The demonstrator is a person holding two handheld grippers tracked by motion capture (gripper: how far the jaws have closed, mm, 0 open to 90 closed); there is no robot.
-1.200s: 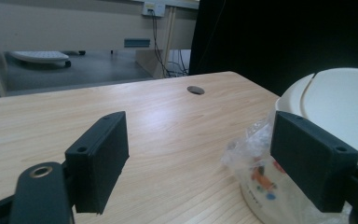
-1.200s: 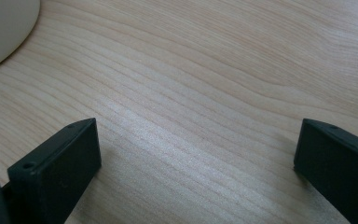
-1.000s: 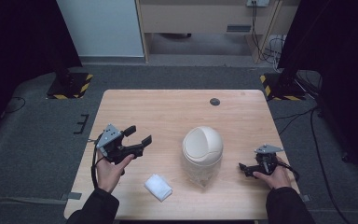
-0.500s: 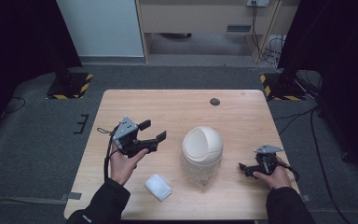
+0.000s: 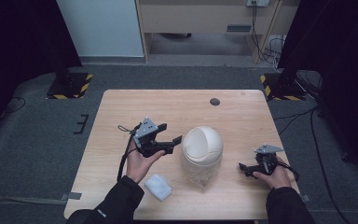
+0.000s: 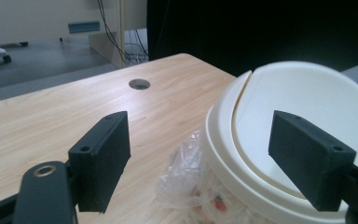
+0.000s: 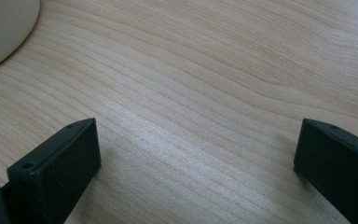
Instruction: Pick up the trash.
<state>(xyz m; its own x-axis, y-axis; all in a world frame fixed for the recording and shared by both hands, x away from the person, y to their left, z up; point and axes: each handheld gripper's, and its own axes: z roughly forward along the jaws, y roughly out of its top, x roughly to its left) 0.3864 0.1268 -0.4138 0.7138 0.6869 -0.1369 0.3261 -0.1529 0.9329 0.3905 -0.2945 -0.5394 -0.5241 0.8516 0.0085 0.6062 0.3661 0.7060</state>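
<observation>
In the left gripper view, the cream plastic bin with the domed swing lid [image 6: 303,135] runs off the right and bottom edges, so its base stays unseen. The crumpled clear plastic liner [image 6: 186,179] under its rim holds coloured bits too blurred to tell. In the right gripper view, only a pale curved sliver of the bin [image 7: 2,28] enters the upper left corner. In the high view, the small white folded cloth [image 5: 158,187] near the bottom is too small for detail.

Smooth cream plastic bin lid [image 5: 202,143] on matt wood-grain table [image 5: 121,112].
</observation>
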